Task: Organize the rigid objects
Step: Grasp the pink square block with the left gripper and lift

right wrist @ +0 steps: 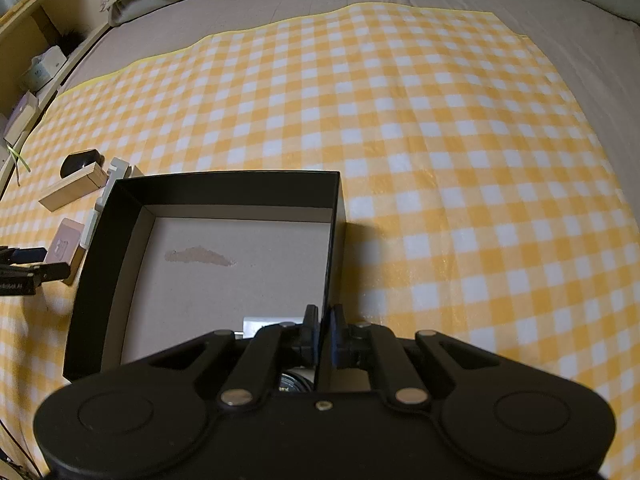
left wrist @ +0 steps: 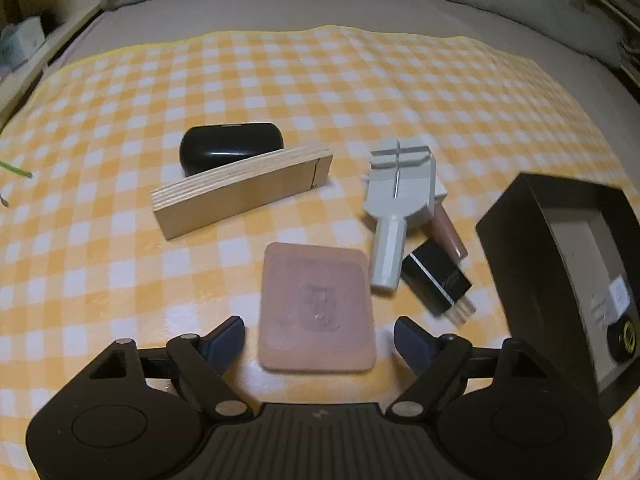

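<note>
Left gripper [left wrist: 319, 336] released astride pink pad [left wrist: 317, 307], lengthwise; right gripper [right wrist: 325, 332] apparently clenching box wall [right wrist: 335, 240].

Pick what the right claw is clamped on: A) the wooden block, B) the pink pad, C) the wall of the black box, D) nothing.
C: in the right wrist view the right claw is shut on the thin right-hand wall of the black box, one pad on each side, while the wooden block and pink pad lie on the cloth.
</note>
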Demonstrator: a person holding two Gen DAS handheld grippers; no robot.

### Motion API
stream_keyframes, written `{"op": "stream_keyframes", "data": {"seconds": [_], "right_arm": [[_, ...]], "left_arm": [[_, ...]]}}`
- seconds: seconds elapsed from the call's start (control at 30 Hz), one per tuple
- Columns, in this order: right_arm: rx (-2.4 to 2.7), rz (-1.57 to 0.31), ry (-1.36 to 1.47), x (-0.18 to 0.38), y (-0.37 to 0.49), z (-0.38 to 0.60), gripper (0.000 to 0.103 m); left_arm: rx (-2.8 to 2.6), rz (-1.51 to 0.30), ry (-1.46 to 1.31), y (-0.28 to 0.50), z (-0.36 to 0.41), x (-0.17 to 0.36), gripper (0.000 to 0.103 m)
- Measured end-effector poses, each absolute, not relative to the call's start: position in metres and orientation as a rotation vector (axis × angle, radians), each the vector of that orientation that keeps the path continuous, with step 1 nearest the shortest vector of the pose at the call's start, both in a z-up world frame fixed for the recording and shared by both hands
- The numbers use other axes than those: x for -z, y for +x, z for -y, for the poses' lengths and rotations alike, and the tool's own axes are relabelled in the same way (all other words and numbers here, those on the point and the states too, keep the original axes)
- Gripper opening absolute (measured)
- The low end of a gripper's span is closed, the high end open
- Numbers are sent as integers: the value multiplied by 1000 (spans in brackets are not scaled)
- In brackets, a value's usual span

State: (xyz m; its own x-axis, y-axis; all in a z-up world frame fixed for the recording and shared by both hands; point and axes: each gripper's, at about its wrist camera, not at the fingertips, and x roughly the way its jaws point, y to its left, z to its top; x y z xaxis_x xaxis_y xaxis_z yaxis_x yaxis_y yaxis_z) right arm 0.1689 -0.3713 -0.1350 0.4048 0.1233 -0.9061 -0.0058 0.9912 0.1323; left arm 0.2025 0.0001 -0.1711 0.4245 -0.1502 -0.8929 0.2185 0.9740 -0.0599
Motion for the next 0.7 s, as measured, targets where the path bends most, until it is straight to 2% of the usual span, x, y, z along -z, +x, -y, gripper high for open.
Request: {"op": "stream_keyframes", "data": {"seconds": [0.2, 0.23, 0.27, 0.3, 0.7], "right_arm": [[-83, -1161, 111, 139, 172, 369, 7], [-81, -1164, 113, 139, 173, 368, 7], [-79, -1166, 115, 140, 173, 367, 7], [-78, -1167, 115, 140, 175, 367, 7], [-75, -1173, 100, 142, 177, 364, 7]], "left_arm": [[159, -1103, 69, 215, 4, 176, 78], [146, -1108, 77, 217, 5, 177, 75], [142, -1111, 84, 218, 5, 177, 67], [150, -1109, 83, 218, 6, 176, 64], [119, -1098, -120, 196, -16, 158, 64]]}}
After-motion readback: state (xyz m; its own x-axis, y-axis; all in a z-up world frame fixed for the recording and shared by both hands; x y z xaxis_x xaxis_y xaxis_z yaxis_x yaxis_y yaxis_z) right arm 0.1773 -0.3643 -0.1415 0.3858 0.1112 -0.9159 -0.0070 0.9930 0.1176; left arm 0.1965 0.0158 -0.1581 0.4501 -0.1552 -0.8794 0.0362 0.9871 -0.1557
